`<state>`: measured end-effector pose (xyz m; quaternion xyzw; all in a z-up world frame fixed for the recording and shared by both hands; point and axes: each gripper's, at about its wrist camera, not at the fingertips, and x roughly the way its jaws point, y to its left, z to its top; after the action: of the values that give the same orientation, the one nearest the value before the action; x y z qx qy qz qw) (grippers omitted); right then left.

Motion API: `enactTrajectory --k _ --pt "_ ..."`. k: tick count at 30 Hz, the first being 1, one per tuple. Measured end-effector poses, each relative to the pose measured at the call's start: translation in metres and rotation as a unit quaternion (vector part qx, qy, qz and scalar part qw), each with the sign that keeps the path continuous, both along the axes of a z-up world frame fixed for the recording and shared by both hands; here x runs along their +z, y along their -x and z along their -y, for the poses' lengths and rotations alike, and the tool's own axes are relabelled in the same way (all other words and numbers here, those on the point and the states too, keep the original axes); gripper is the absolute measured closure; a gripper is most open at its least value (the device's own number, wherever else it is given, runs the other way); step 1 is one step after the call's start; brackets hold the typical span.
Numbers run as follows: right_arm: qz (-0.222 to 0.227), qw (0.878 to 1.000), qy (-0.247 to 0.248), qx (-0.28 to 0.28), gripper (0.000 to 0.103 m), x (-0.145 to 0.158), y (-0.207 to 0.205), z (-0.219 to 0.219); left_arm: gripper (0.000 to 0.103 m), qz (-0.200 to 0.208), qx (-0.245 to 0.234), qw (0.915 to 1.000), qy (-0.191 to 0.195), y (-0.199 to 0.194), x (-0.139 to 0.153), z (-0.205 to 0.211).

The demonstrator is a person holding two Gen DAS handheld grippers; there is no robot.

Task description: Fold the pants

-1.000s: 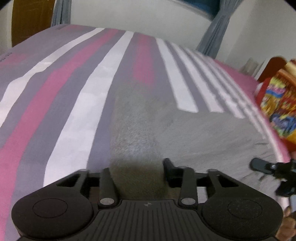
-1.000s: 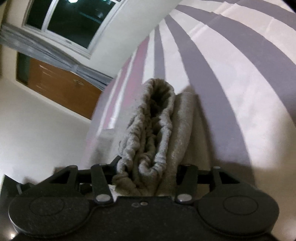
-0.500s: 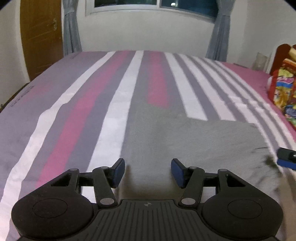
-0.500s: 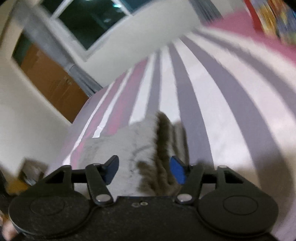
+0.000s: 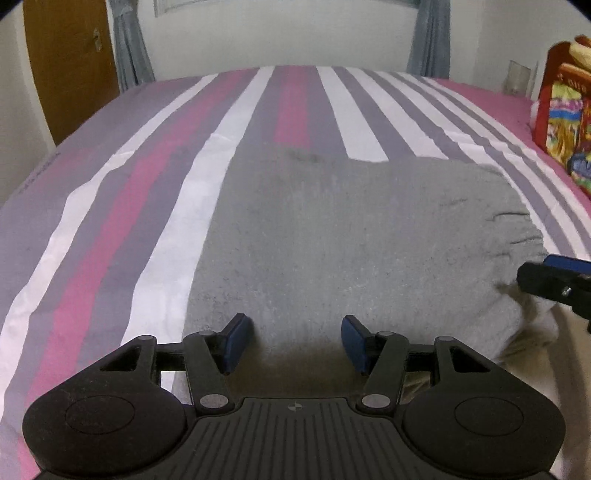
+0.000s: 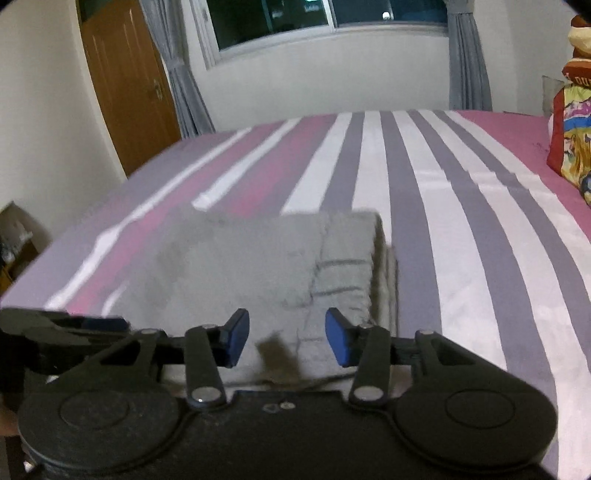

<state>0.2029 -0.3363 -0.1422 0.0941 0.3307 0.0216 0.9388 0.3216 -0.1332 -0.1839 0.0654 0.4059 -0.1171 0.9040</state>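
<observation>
Grey fleece pants (image 5: pixel 351 240) lie folded flat on the striped bed sheet (image 5: pixel 110 206). Their elastic waistband (image 6: pixel 343 266) forms the right end of the fold in the right wrist view. My left gripper (image 5: pixel 295 341) hovers open over the near edge of the pants, and nothing touches its blue pads. My right gripper (image 6: pixel 287 341) hangs over the waistband end. Its jaws are closing, but the pads are clear of the cloth and nothing sits between them. Each gripper shows in the other's view: the right gripper (image 5: pixel 554 284) at the right edge, the left gripper (image 6: pixel 74 326) at the left.
A colourful printed bag (image 5: pixel 565 122) stands at the bed's right side. A wooden door (image 5: pixel 70 62) and grey curtains (image 6: pixel 181 85) flank a dark window (image 6: pixel 325 18) on the far wall. The bed drops off at its left edge.
A second ago both grippers were shut on bunched grey cloth. Both have let go and drawn back, the right one rolling upright. The pants now rest flat in a fold.
</observation>
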Motion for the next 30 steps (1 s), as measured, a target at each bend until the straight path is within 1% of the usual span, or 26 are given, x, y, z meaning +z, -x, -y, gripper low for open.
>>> enactTrajectory --k 1,5,9,11,14,16,18,19,20,21,22,24,25,26,28,30 --pt "-0.007 1.000 0.005 -0.001 0.059 -0.006 -0.001 0.001 0.047 0.001 0.000 1.0000 0.000 0.001 -0.001 0.000" --pt "-0.021 1.000 -0.001 -0.007 0.059 -0.021 -0.005 0.004 0.047 0.000 0.001 1.0000 0.000 -0.002 -0.003 0.003" --pt "-0.025 1.000 -0.006 -0.017 0.059 -0.025 -0.009 0.003 0.047 -0.001 0.003 1.0000 -0.009 -0.001 -0.003 0.007" --pt "-0.031 0.999 0.004 -0.013 0.056 -0.020 -0.010 -0.001 0.047 -0.008 0.006 0.9998 -0.015 -0.004 -0.001 0.009" --pt "-0.031 0.999 0.002 -0.011 0.054 -0.010 -0.012 -0.003 0.047 -0.022 0.005 0.9996 -0.019 -0.008 0.007 0.010" --pt "-0.023 0.999 -0.007 -0.021 0.053 -0.003 -0.006 -0.002 0.046 -0.027 0.010 0.9995 -0.015 -0.007 0.012 0.007" --pt "-0.011 0.999 -0.006 -0.036 0.047 0.004 0.001 -0.003 0.046 -0.025 0.015 0.9995 -0.013 -0.002 0.016 0.004" --pt "-0.010 0.999 -0.002 -0.041 0.047 0.005 0.004 -0.004 0.042 -0.023 0.017 0.9995 -0.015 0.002 0.018 0.002" --pt "-0.009 0.999 -0.004 -0.044 0.047 0.007 0.008 -0.004 0.036 -0.023 0.018 0.9994 -0.019 0.006 0.020 0.001" --pt "-0.009 0.999 -0.007 -0.046 0.047 0.009 0.011 -0.003 0.018 -0.021 0.019 0.9993 -0.023 0.011 0.022 0.000" --pt "-0.012 0.999 -0.009 -0.049 0.046 0.010 0.015 -0.003 0.006 -0.017 0.021 0.9993 -0.025 0.016 0.025 -0.002" --pt "-0.019 0.998 -0.011 -0.056 0.041 0.009 0.024 -0.003 0.000 -0.003 0.021 0.9996 -0.020 0.031 0.032 -0.006" --pt "-0.024 0.998 -0.017 -0.057 0.035 0.008 0.029 -0.003 0.000 -0.002 0.017 0.9997 -0.018 0.036 0.035 -0.007" --pt "-0.031 0.998 -0.023 -0.057 0.030 0.007 0.032 -0.003 0.000 -0.004 0.012 0.9997 -0.019 0.041 0.037 -0.007" --pt "-0.047 0.997 -0.031 -0.054 0.030 0.003 0.038 -0.005 0.000 -0.019 0.014 0.9994 -0.025 0.048 0.037 -0.008" --pt "-0.055 0.996 -0.036 -0.054 0.030 0.002 0.045 -0.006 0.000 -0.038 0.013 0.9990 -0.021 0.052 0.038 -0.010"
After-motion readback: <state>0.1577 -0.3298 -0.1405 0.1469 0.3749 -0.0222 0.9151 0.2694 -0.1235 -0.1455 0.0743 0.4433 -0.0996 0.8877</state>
